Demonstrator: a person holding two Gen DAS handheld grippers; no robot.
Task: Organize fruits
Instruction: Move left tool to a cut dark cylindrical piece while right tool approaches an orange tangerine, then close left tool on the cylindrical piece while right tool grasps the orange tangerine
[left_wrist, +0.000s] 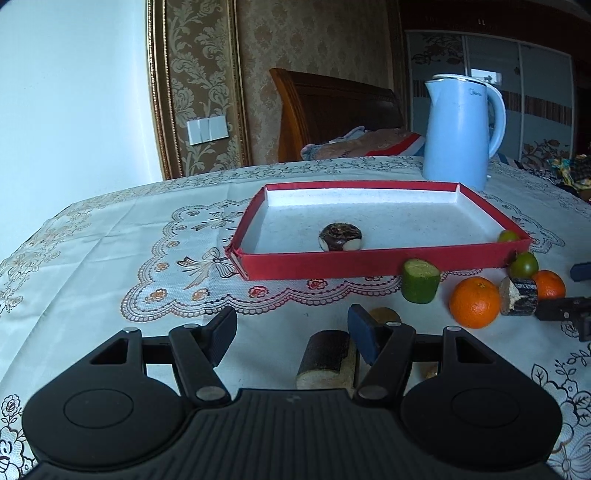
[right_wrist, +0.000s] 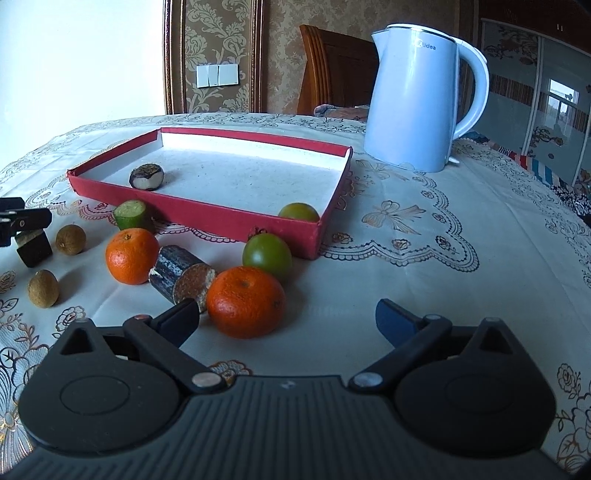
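Left tool (left_wrist: 291, 334) wide, dark chunk (left_wrist: 327, 358) btwn fingers; right tool (right_wrist: 291, 319) wide, orange (right_wrist: 245, 302) close.

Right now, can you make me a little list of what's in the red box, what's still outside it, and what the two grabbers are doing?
in the red box: one dark round piece, one green fruit
outside on the table: two oranges, a green fruit, a green chunk, two brown nuts, dark log pieces
left gripper: jaws open, empty
right gripper: jaws open, empty
behind box: blue kettle
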